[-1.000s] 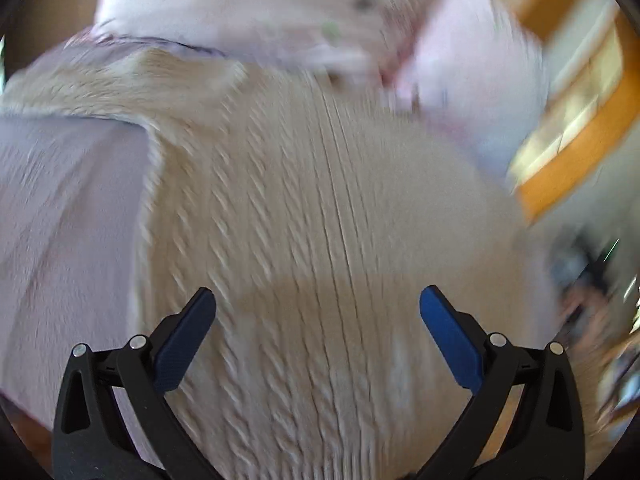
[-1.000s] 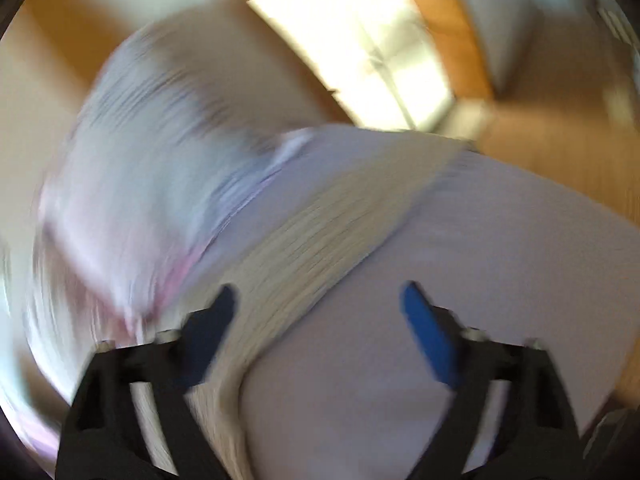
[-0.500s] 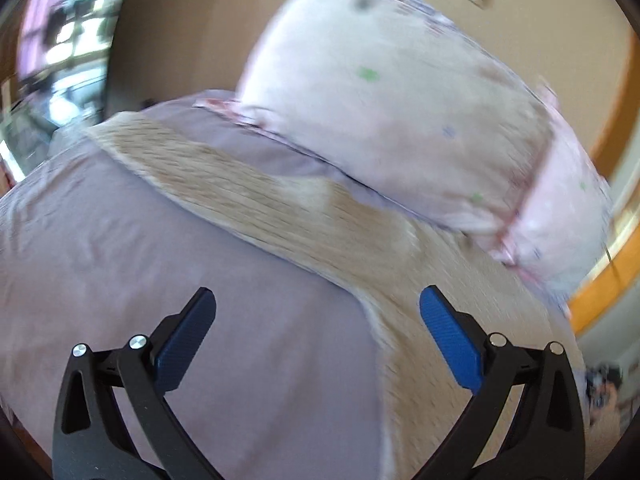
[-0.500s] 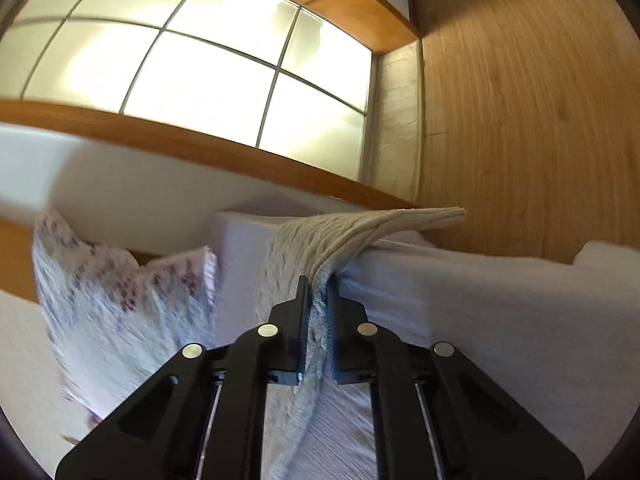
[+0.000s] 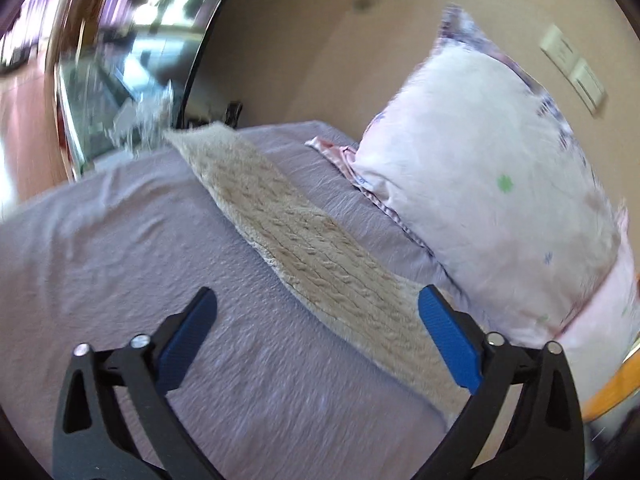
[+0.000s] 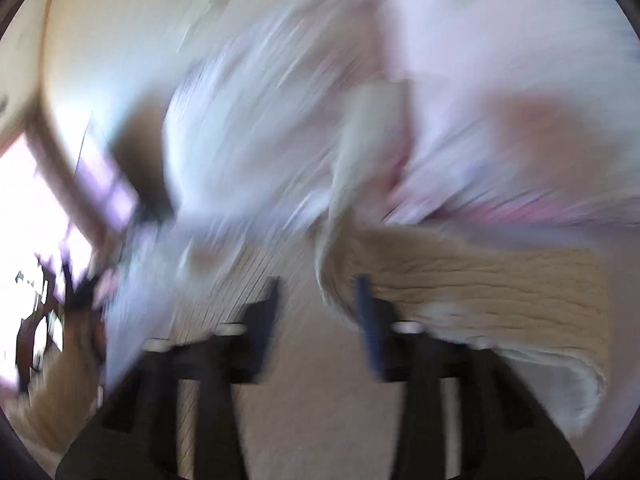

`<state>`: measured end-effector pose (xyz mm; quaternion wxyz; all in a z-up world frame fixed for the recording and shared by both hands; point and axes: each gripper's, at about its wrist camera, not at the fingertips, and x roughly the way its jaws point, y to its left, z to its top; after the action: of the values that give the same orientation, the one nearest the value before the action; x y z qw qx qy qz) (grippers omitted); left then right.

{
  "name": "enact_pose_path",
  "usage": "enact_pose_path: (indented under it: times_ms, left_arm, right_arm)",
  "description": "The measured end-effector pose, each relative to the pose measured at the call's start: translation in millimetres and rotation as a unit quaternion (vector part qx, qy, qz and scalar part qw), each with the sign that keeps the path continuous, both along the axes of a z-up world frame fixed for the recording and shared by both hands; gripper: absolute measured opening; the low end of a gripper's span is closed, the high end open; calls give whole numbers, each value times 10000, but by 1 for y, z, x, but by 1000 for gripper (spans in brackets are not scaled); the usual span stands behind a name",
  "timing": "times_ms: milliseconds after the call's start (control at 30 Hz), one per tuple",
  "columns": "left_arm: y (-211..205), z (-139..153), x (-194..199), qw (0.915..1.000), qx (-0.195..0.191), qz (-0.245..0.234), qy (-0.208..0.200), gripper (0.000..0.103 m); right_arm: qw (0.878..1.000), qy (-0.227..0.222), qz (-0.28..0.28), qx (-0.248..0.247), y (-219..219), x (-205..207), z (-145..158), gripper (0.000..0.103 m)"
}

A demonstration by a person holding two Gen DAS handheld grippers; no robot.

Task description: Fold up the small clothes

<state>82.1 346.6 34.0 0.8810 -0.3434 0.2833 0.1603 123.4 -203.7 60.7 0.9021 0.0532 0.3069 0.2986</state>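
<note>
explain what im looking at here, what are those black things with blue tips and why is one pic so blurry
No robot is here: a person holds a pair of hand-held tongs in each hand, and a small fisheye camera on each pair looks forward along its two fingers. So both pictures are taken from the tools themselves.

The sharp picture comes from the left tongs. They are open, with nothing between the blue pads. Ahead lies a cream cable-knit garment, stretched out long on a lilac bedsheet. A pale flowered pillow leans beside it.

The blurry picture comes from the right tongs, smeared because the view is in fast motion. Their jaws stand apart, and nothing sits clearly between them. The same knit shows beside their right finger, but the blur hides whether they touch.
</note>
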Motion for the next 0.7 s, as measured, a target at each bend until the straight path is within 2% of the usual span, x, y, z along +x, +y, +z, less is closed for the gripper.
enact_pose_path:
  times_ms: [33, 100, 167, 267, 400, 467, 500, 533, 567, 633, 667, 700]
  left_arm:
    - [3, -2, 2, 10000, -97, 15, 16, 87]
    - [17, -8, 11, 9995, -318, 64, 1, 81]
    - [28, -13, 20, 9985, -499, 186, 92, 77]
    - [56, -25, 34, 9927, -1110, 464, 104, 73]
    - [85, -27, 43, 9854, -1475, 851, -66, 68]
    - [96, -28, 50, 9839, -1510, 957, -57, 59]
    - [100, -29, 55, 9840, -1504, 955, 15, 50]
    - [102, -29, 60, 9843, -1504, 921, 117, 27]
    - [101, -31, 67, 9833, -1632, 779, 200, 11]
    - [92, -26, 71, 9821, -1770, 637, -29, 8]
    - [81, -16, 75, 9848, -1655, 494, -169, 8]
    - [58, 3, 84, 9899, -1377, 106, -327, 8]
  right_arm:
    - [9999, -101, -1, -62, 5, -4, -1, 52]
    - [9995, -241, -175, 74, -6, -10, 2, 73]
    - [9981, -253, -455, 317, -33, -11, 8, 80]
    - [9938, -204, -993, 450, -72, -18, 11, 82]
    - [9848, -11, -1584, 708, -122, -38, -3, 85]
    - [9794, 73, -1829, 849, -142, -47, -10, 85]
    - [9776, 87, -1904, 887, -148, -50, -14, 86]
    - [9760, 99, -1977, 912, -154, -51, -18, 87]
    - [9741, 116, -2056, 933, -160, -54, -21, 88]
    - [9723, 152, -2115, 981, -166, -55, -27, 88]
    - [9714, 173, -2141, 1007, -171, -57, -29, 88]
    - [9708, 186, -2161, 1023, -173, -57, -31, 88]
